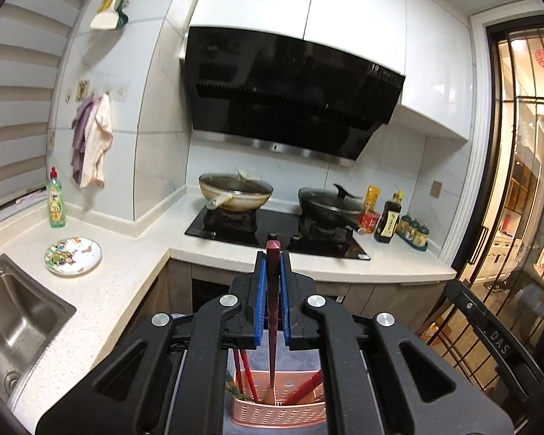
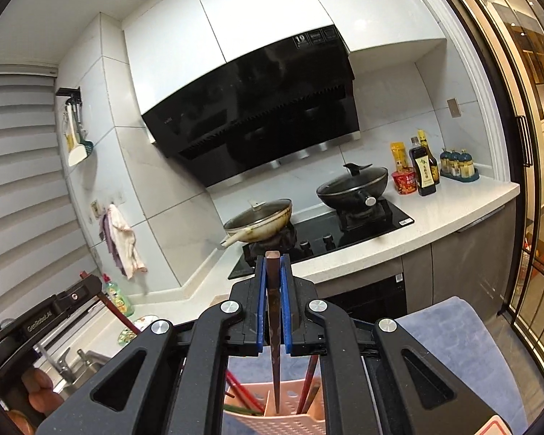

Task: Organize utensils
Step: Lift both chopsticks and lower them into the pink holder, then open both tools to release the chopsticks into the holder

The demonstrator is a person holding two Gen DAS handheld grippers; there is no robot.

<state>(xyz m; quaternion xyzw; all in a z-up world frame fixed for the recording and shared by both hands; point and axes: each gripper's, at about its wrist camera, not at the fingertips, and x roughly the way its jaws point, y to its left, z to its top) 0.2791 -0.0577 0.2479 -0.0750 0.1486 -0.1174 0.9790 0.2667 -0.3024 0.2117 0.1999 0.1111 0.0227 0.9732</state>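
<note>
My left gripper [image 1: 272, 259] is shut on a dark red chopstick [image 1: 272, 311] that hangs point down into a pink slotted utensil basket [image 1: 277, 411]. Several red chopsticks [image 1: 244, 377] lean in the basket. My right gripper [image 2: 272, 261] is shut on a dark brown chopstick [image 2: 275, 344], its tip down inside the same pink basket [image 2: 293, 417], where other red chopsticks [image 2: 310, 384] stand. The left gripper's body shows at the left edge of the right wrist view [image 2: 54, 311].
The basket stands on a blue-grey cloth [image 2: 464, 355]. Behind are a white L-shaped counter [image 1: 127, 272], steel sink [image 1: 14, 322], patterned plate [image 1: 72, 255], green soap bottle [image 1: 56, 201], stove with two pans [image 1: 235, 194], sauce bottles [image 1: 388, 221], and a glass door [image 1: 526, 181] at right.
</note>
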